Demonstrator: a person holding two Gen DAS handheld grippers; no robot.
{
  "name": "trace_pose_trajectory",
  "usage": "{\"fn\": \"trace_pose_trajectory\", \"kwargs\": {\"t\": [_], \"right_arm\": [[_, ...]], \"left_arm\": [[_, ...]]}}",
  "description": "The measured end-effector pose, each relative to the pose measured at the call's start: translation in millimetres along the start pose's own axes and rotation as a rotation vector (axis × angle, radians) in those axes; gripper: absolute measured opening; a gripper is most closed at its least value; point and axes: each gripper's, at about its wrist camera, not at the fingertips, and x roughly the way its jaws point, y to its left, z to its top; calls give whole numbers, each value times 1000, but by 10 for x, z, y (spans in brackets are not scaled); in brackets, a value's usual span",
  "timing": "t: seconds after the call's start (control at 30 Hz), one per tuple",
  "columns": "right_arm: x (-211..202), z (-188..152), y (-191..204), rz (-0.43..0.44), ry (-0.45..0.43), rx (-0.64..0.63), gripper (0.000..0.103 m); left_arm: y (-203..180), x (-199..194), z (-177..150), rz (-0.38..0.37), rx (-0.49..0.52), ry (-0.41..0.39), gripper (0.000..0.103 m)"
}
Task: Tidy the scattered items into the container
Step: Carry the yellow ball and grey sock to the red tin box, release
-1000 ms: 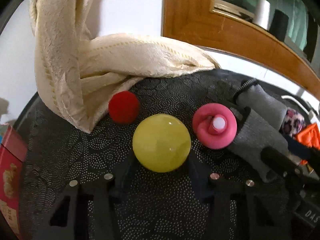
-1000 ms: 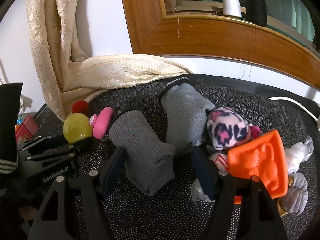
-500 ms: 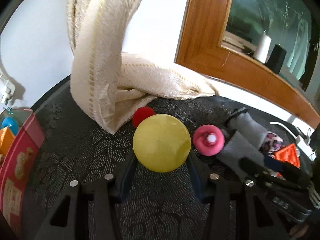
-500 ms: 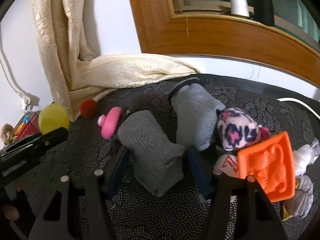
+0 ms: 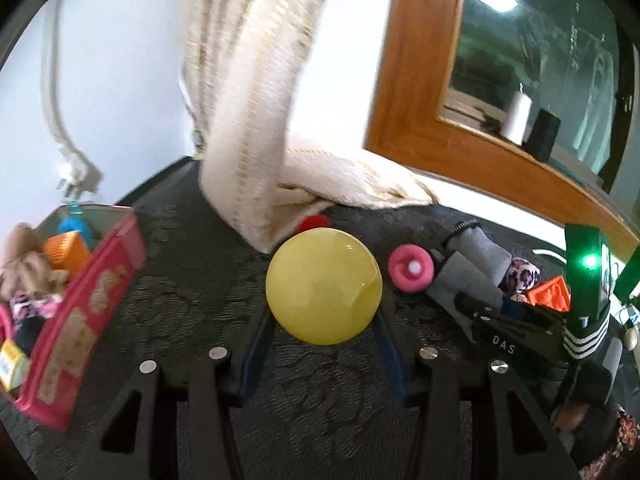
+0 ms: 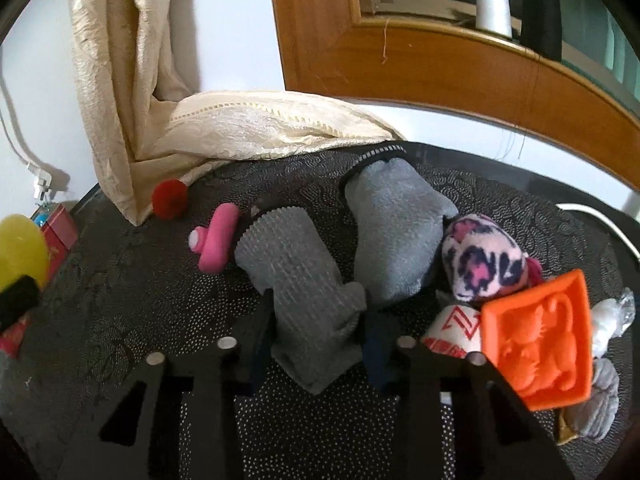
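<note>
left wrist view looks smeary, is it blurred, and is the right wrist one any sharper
Left wrist view: the curtain and pink box are motion-smeared, the yellow ball stays crisp with a small glare spot. Right wrist view: sharper, the grey sock knit reads clearly; both bend the window frame.

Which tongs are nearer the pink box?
Left. The left tongs, shut on the yellow ball, hang beside the pink box. The right tongs pinch a grey sock farther off, among the scattered items.

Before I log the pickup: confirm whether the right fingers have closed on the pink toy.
No, the right fingers pinch the grey sock; the pink toy lies apart.
</note>
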Motion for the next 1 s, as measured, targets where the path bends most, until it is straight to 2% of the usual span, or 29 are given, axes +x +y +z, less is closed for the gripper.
{"fn": "trace_pose_trajectory", "kwargs": {"t": [0.2,0.3,0.43,0.6,0.8,0.9,1.0], "right_arm": [[-182,5,23,47,-50,9,37],[-272,13,30,75,-70,21,37],[-261,5,35,97,-58,34,37],[-254,16,13,143,-35,71,37],[-337,40,-17,203,-36,120,37],[-396,63,-23,228,-45,135,37],[-443,77,-24,257,-49,150,37]], "left_arm": [[445,-387,10,86,-59,-66,51],[798,-631,25,149,-103,-110,51],[1291,-867,39,255,-162,-148,51],[1788,-980,-2,361,-231,-153,51],[2196,-835,-91,410,-302,-102,54],[2321,-818,-140,424,-348,-101,68],[2368,-853,-174,426,-370,-115,68]]}}
